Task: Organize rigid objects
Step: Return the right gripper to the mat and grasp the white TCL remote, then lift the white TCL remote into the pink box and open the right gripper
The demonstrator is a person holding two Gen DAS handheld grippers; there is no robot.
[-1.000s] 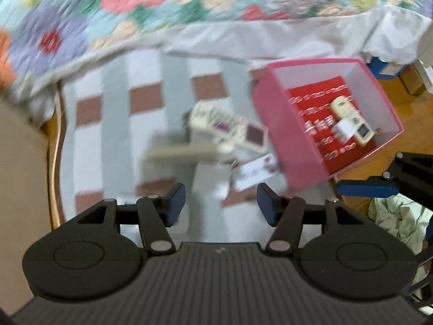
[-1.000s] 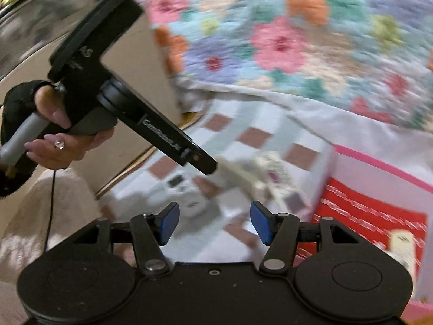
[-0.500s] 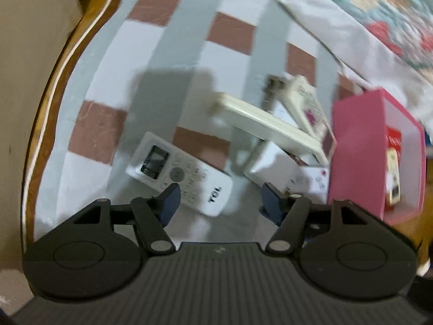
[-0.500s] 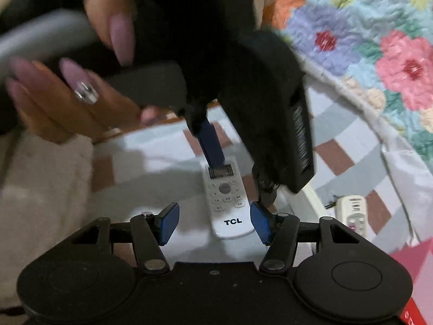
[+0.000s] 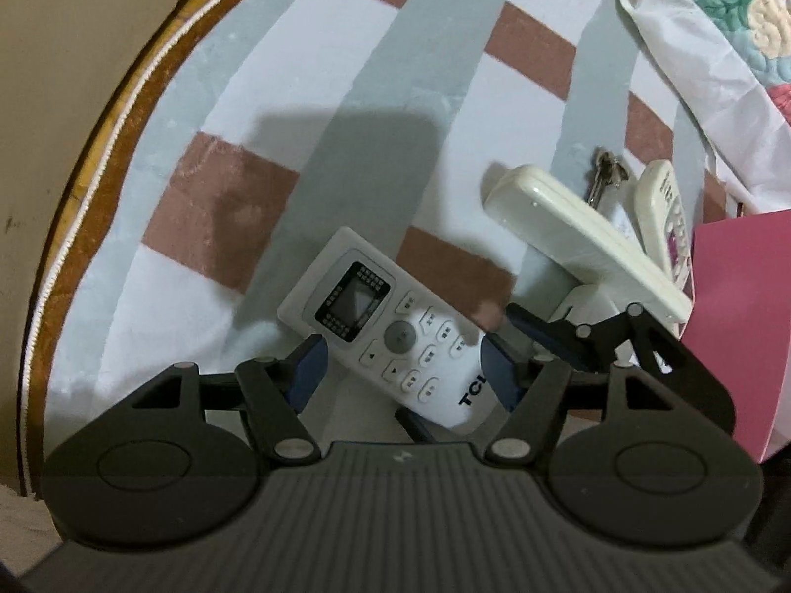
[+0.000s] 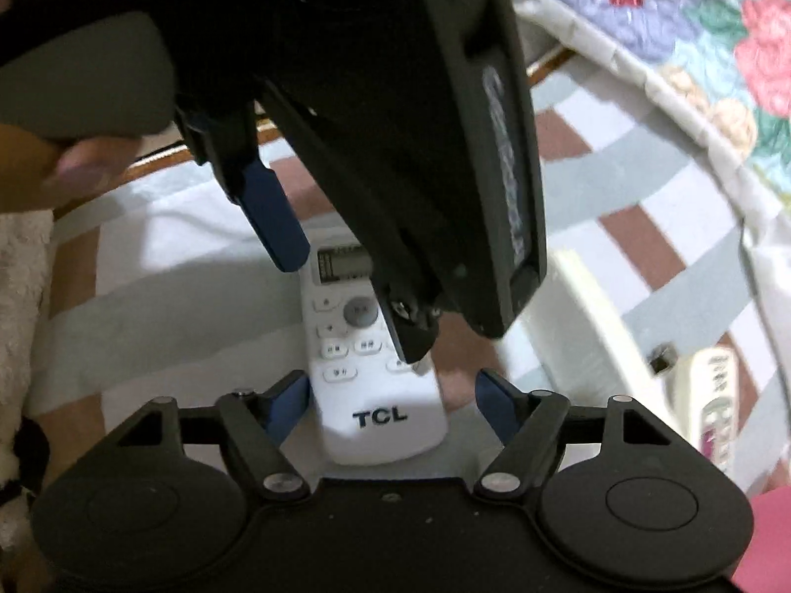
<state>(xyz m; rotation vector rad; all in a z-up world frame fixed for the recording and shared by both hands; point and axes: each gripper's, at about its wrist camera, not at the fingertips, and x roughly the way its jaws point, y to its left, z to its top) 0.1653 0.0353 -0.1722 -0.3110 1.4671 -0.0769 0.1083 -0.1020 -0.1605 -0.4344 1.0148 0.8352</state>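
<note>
A white TCL remote [image 5: 395,341] lies face up on the checked cloth [image 5: 346,113]. My left gripper [image 5: 403,373] points down over it, jaws apart, with the remote's button end lying slantwise between the blue pads. My right gripper [image 6: 393,402] straddles the TCL remote [image 6: 380,415] at its logo end. Its jaws are opening, and a gap shows on each side. The left gripper's blue finger [image 6: 272,212] and black body hang over the remote's screen end. One of the right gripper's fingers [image 5: 536,328] pokes in beside the left one.
A cream remote [image 5: 583,237] lies propped at the right, with keys [image 5: 605,178] and another remote with pink labels [image 5: 667,212] behind it. A pink box [image 5: 741,321] stands at the right edge. A floral quilt [image 6: 717,49] borders the cloth. A wooden rim [image 5: 99,158] curves along the left.
Both grippers have come down and in from above the bed onto the white remote. The left one rolled as it sank. The right gripper's jaws have spread wider.
</note>
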